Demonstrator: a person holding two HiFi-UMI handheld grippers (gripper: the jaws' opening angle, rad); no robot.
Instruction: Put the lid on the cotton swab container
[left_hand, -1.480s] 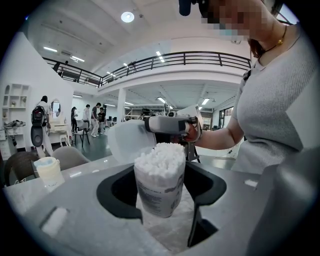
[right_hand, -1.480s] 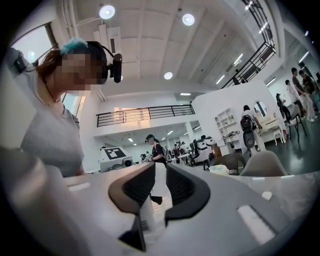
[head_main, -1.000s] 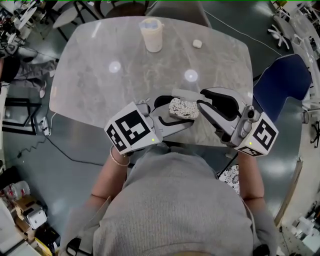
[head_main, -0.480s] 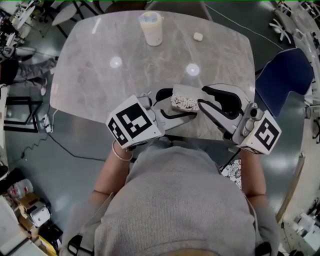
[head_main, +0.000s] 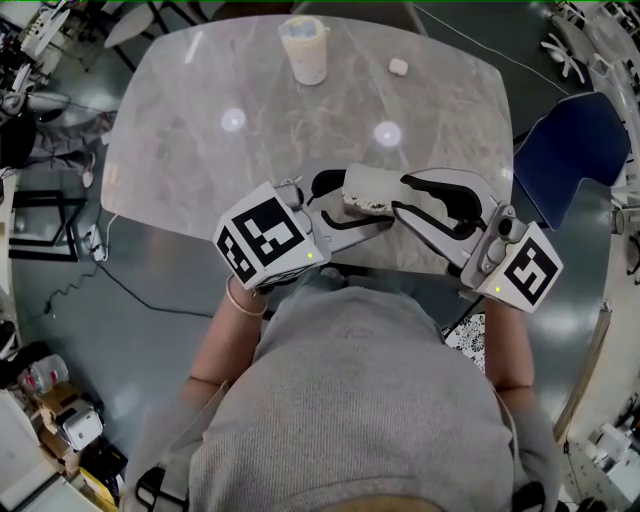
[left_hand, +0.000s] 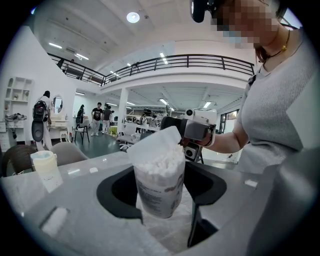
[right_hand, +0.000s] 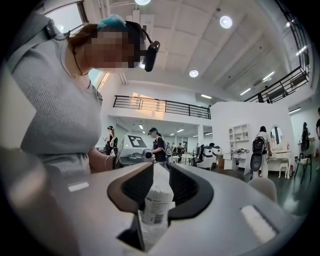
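The cotton swab container (head_main: 366, 208) is a clear tub packed with white swabs, held off the table near its front edge. My left gripper (head_main: 352, 203) is shut on its sides; the left gripper view shows the tub (left_hand: 157, 187) between the jaws. A translucent white lid (head_main: 372, 183) lies tilted over the swabs, one side raised (left_hand: 152, 145). My right gripper (head_main: 400, 197) meets it from the right. Its jaws have just been opening slightly, with the lid's edge (right_hand: 160, 175) still pinched in their narrow gap above the tub's label (right_hand: 152, 207).
The marble table (head_main: 200, 170) carries a lidded pale cup (head_main: 305, 50) at the far edge and a small white object (head_main: 398, 67) beside it. A blue chair (head_main: 570, 150) stands to the right. People walk in the hall behind.
The lid has tipped down over the container's mouth, hiding most of the swabs that showed before. The right gripper has closed in slightly toward the container.
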